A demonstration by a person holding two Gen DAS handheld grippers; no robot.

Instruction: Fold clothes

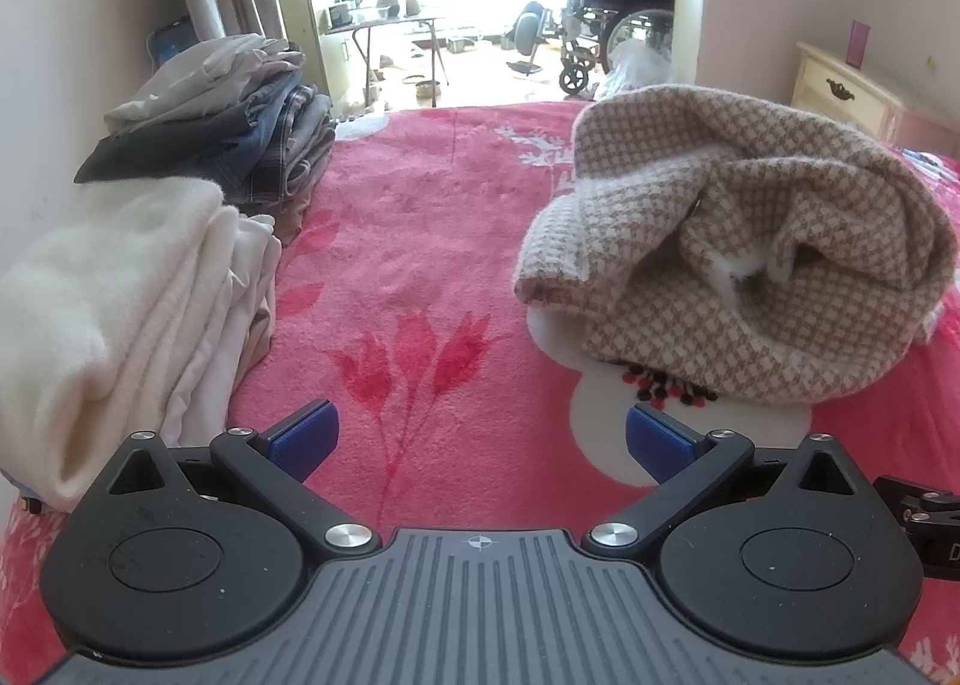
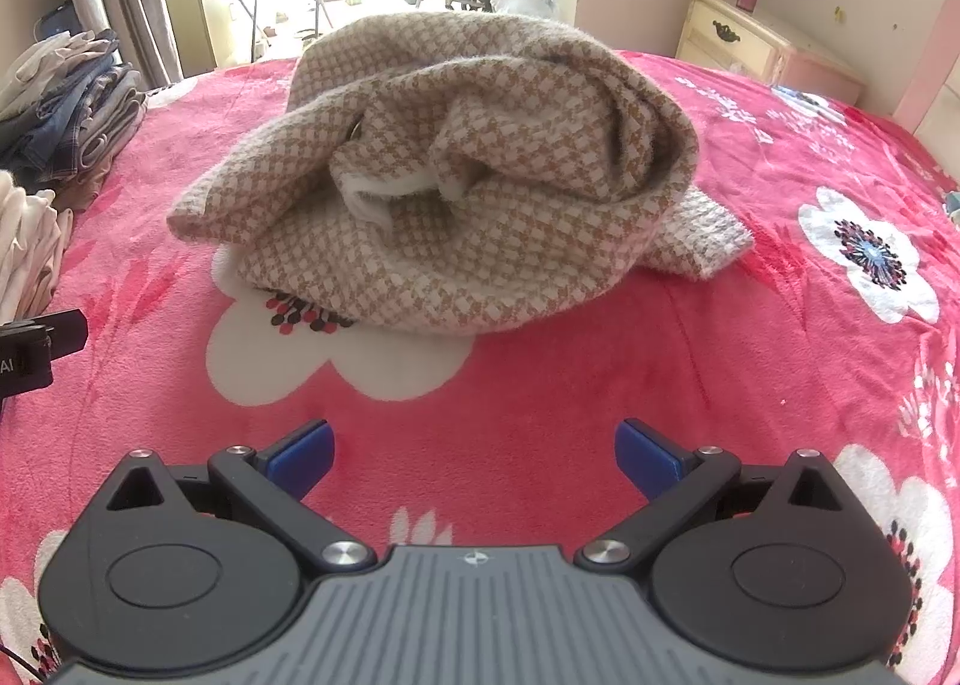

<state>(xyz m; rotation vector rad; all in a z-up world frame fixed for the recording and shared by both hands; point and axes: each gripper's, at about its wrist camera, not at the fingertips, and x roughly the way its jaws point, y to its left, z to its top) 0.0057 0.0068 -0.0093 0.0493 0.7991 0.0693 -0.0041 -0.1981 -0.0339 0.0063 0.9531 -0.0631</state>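
A crumpled beige-and-white houndstooth garment (image 2: 480,157) lies in a heap on the pink floral bedspread (image 2: 540,385), white lining showing in its folds. In the left wrist view the same garment (image 1: 738,241) sits ahead and to the right. My left gripper (image 1: 480,439) hovers open over the bedspread (image 1: 420,241), nothing between its blue pads, short of the heap. My right gripper (image 2: 474,451) is open too, empty, directly in front of the heap with a gap of bedspread between.
Folded white clothes (image 1: 120,313) are stacked at the left, with a pile of folded jeans and grey clothes (image 1: 228,121) behind them by the wall. A cream bedside cabinet (image 2: 738,37) stands at the right. A wheelchair (image 1: 618,19) is beyond the bed.
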